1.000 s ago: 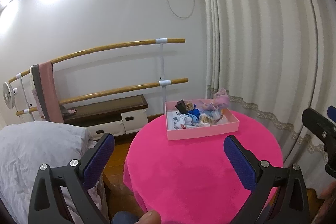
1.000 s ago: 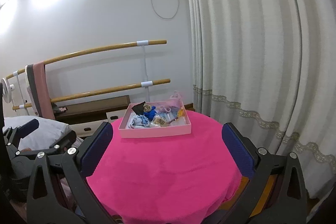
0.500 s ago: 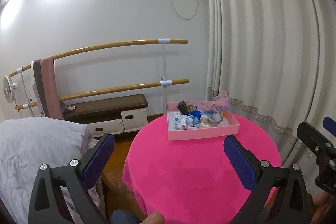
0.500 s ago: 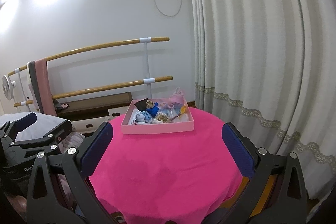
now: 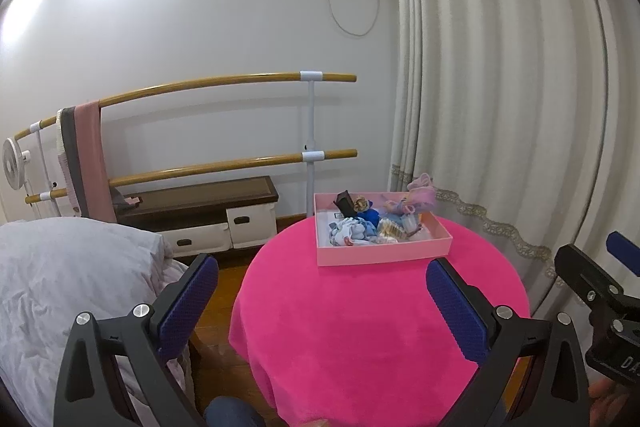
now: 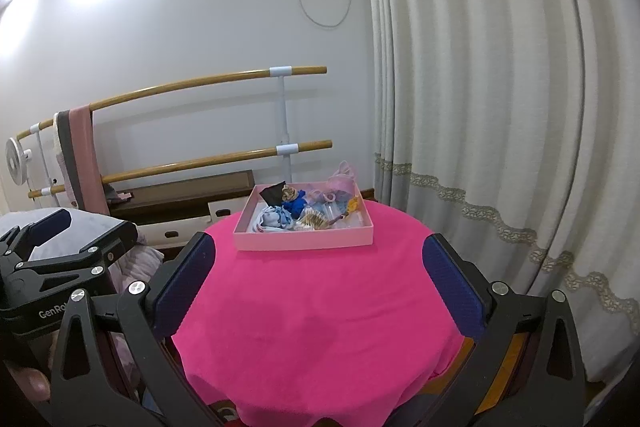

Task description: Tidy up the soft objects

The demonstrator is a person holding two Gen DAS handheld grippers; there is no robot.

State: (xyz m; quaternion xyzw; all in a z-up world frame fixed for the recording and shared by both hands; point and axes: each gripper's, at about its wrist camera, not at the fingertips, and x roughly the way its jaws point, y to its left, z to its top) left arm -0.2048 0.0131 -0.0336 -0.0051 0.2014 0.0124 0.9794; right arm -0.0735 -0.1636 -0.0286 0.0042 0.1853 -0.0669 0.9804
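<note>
A shallow pink box (image 5: 384, 255) (image 6: 304, 243) sits at the far side of a round table with a bright pink cloth (image 5: 360, 327) (image 6: 320, 307). It holds several small soft items: a light blue one (image 6: 272, 219), a dark blue one (image 6: 296, 207), a black one (image 6: 274, 193), a beige striped one (image 6: 312, 221) and a pink frilly one (image 6: 340, 179). My left gripper (image 5: 322, 303) is open and empty above the near left of the table. My right gripper (image 6: 318, 287) is open and empty above the near edge. Both are well short of the box.
A bed with a grey cover (image 5: 68, 267) stands left of the table. Wooden ballet bars (image 5: 224, 83) with a pink towel (image 5: 90, 163) run along the back wall above a low bench (image 5: 200, 203). Curtains (image 6: 500, 107) hang to the right.
Both views have shifted slightly; the box sits a little further right in each. Both grippers stay open and empty.
</note>
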